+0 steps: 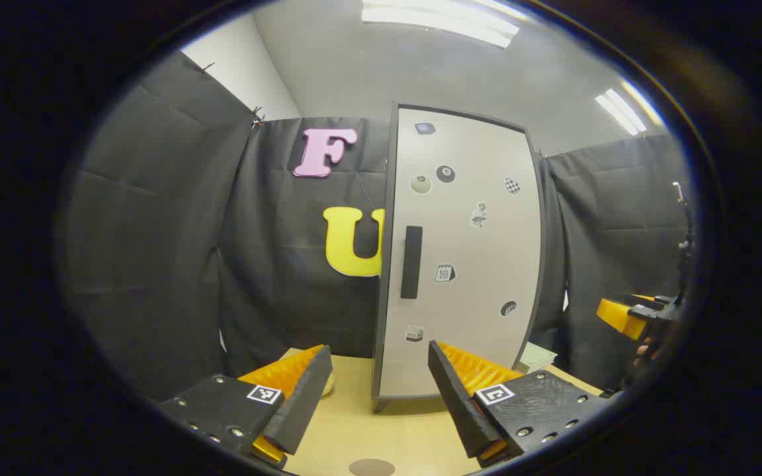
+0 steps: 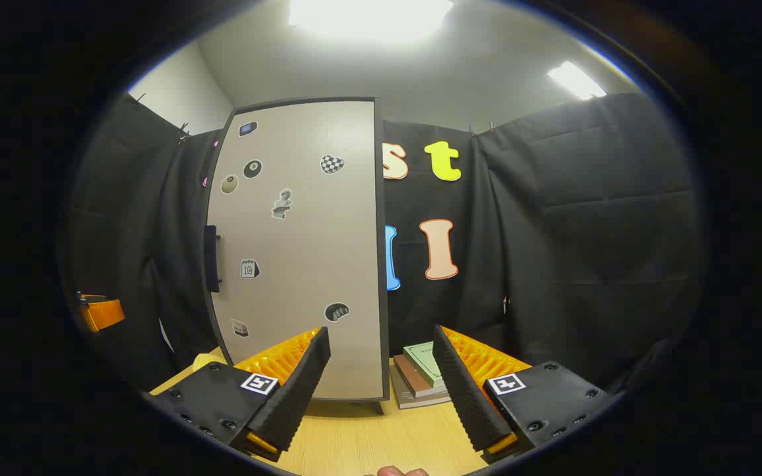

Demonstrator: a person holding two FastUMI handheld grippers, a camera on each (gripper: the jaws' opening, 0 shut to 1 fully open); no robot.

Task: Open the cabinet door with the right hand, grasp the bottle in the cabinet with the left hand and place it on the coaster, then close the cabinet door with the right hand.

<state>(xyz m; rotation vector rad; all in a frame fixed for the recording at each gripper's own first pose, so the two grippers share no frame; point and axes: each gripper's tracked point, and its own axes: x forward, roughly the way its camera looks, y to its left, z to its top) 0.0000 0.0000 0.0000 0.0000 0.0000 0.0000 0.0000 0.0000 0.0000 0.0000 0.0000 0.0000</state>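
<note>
Just one cabinet [image 1: 460,258], three books [image 2: 424,373].

The cabinet door [image 1: 467,251] is showing pale grey with a dark frame, a black handle [image 1: 411,262] and small stickers, one checkered. The table [image 2: 381,443] is showing light wood; the books [image 2: 424,373] are lying green over brown.
</note>
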